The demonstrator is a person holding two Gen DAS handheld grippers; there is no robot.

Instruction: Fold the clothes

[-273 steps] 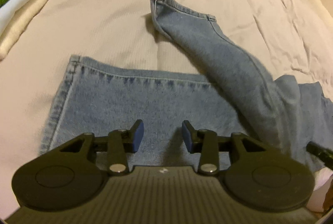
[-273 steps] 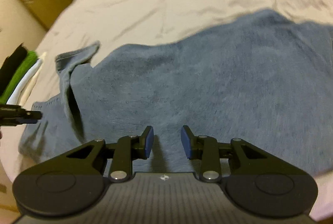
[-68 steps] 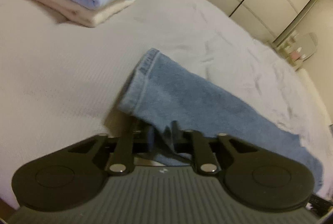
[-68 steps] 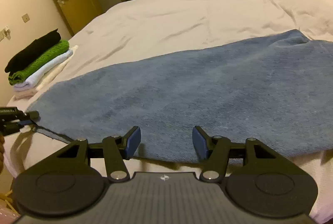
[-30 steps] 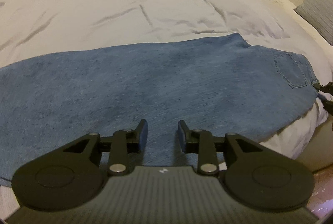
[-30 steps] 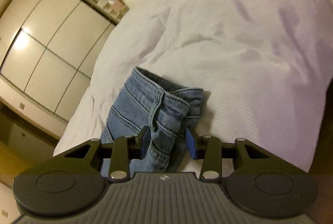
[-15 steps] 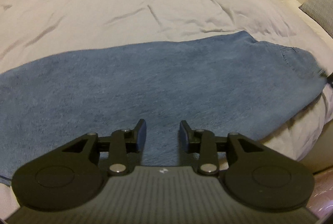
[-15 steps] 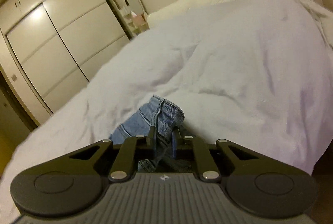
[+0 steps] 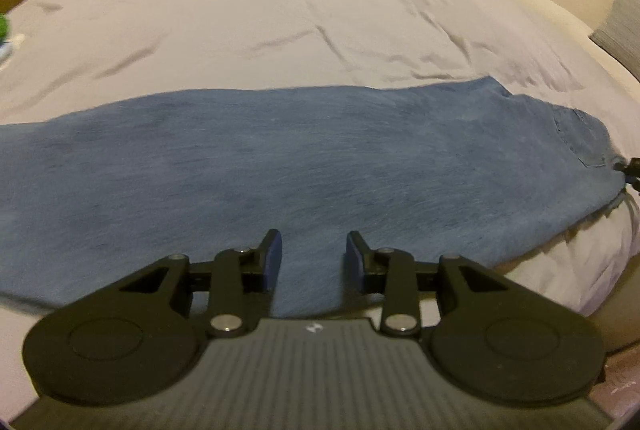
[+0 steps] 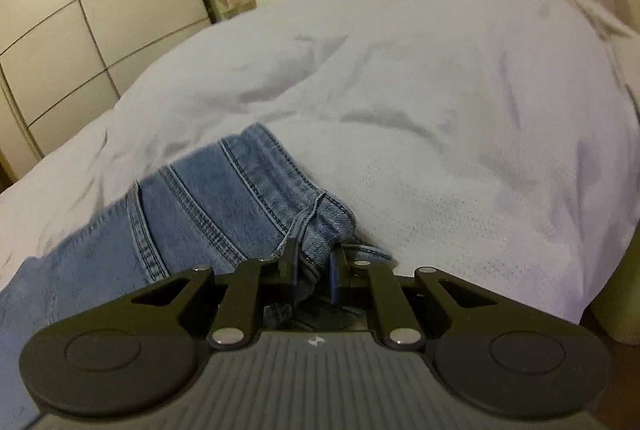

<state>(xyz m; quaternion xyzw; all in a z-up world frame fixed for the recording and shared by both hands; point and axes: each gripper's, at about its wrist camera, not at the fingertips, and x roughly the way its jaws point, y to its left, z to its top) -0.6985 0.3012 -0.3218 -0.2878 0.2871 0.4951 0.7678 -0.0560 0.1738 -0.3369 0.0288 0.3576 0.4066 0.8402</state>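
At the near edge of the bed (image 9: pixel 280 22), the waistband end of a pair of jeans (image 10: pixel 224 190) is pinched between the closed-in fingers of the right gripper (image 10: pixel 314 266), while the left gripper (image 9: pixel 313 254) is held spread and empty over the mid-length of the legs. The jeans are laid lengthwise along that edge, one leg apparently stacked on the other. A clean fold is judged to need the waistband carried level toward the hems, layers kept aligned.

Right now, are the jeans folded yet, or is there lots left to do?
Partly. The jeans lie in one long flat strip across the bed, so the legs look stacked. The right gripper pinches the waistband end; the left gripper hovers open over the middle. Folding the strip shorter looks like what's left.
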